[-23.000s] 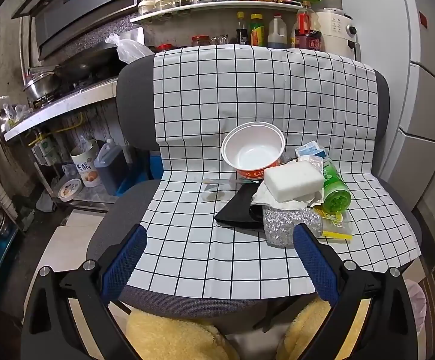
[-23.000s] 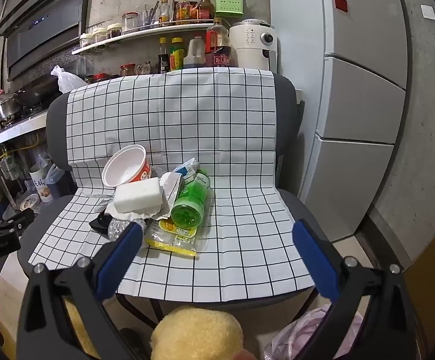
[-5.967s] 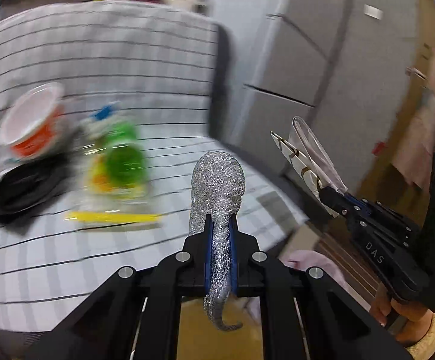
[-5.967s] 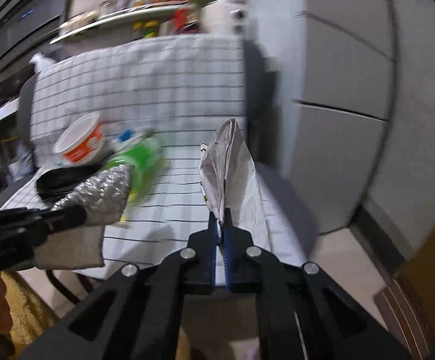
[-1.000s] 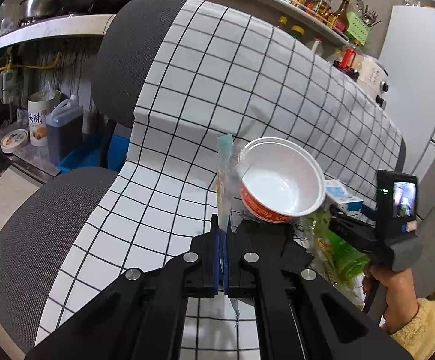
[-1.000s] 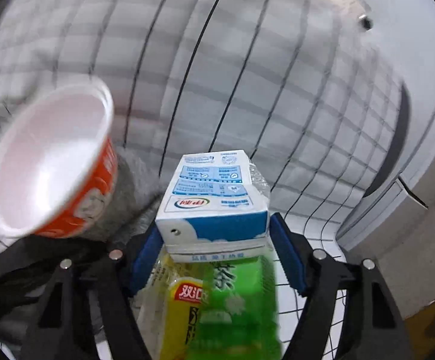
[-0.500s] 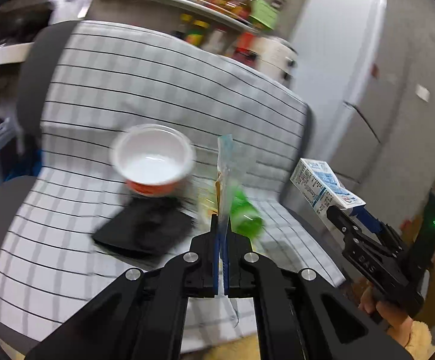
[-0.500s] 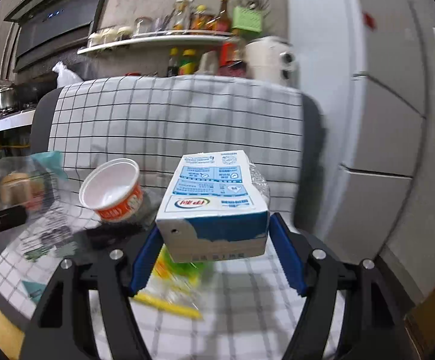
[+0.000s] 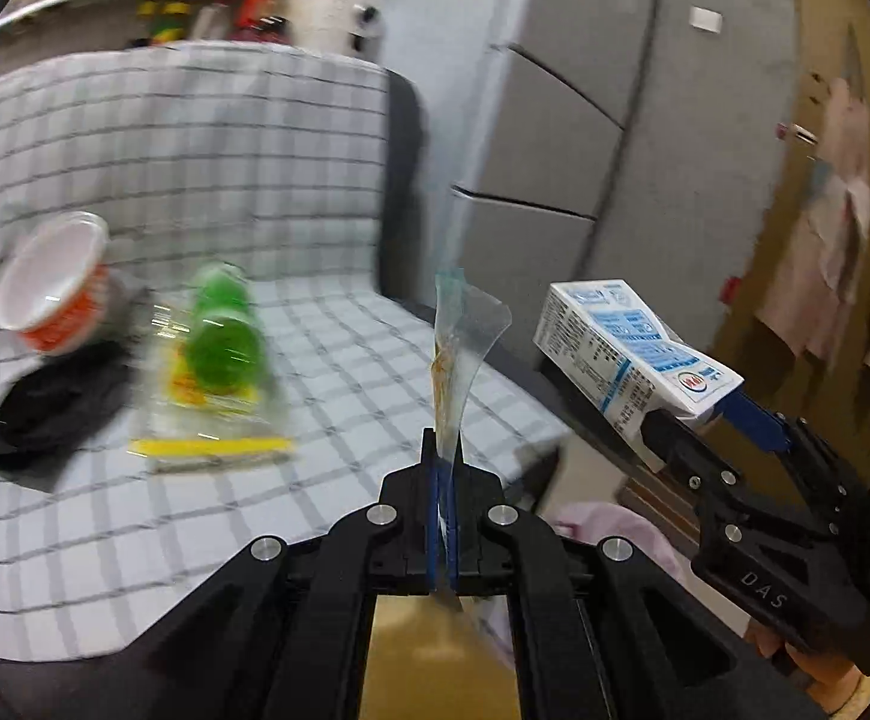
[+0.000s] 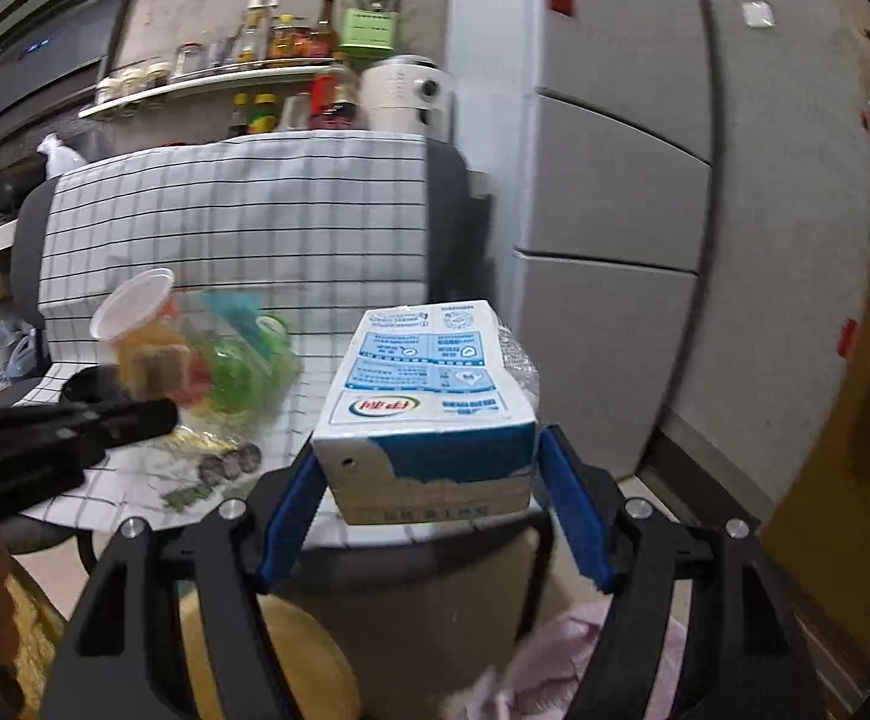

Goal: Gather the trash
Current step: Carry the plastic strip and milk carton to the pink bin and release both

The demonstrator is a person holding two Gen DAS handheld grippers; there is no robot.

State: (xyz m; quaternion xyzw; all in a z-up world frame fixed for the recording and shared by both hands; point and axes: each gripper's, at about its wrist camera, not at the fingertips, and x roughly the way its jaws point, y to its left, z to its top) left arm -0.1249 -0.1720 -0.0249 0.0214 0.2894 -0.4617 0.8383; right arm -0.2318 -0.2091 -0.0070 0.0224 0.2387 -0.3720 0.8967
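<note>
Now my right gripper (image 10: 432, 495) clamps a blue-and-white carton (image 10: 429, 396) across its base, and my left gripper (image 9: 444, 468) is pinched shut on a clear wrapper (image 9: 462, 348). Both are in the air off the right edge of the seat, above a pink bag (image 9: 603, 531) on the floor that I take to be the trash bag.

The carton worries me most. The blue fingers (image 10: 288, 519) only catch its lower end, so most of the box sticks out ahead of them; a quick swing could lever it loose before it is over the bag. The wrapper is thin and limp, held by one edge, and could cling to a pad on release or drift wide of the opening. The two tools are close together here, so they could knock each other.

The carton carries a red and green oval logo and rows of blue print, too small and blurred for me to read. The right tool's body reads "DAS" (image 9: 762, 588).

Left on the checked cloth (image 9: 327, 360): a green bottle (image 9: 222, 339) on a yellow-edged packet (image 9: 210, 441) mid-seat, a white and orange bowl (image 9: 48, 285) tipped near the back, and a black piece (image 9: 54, 411) toward the left edge.
</note>
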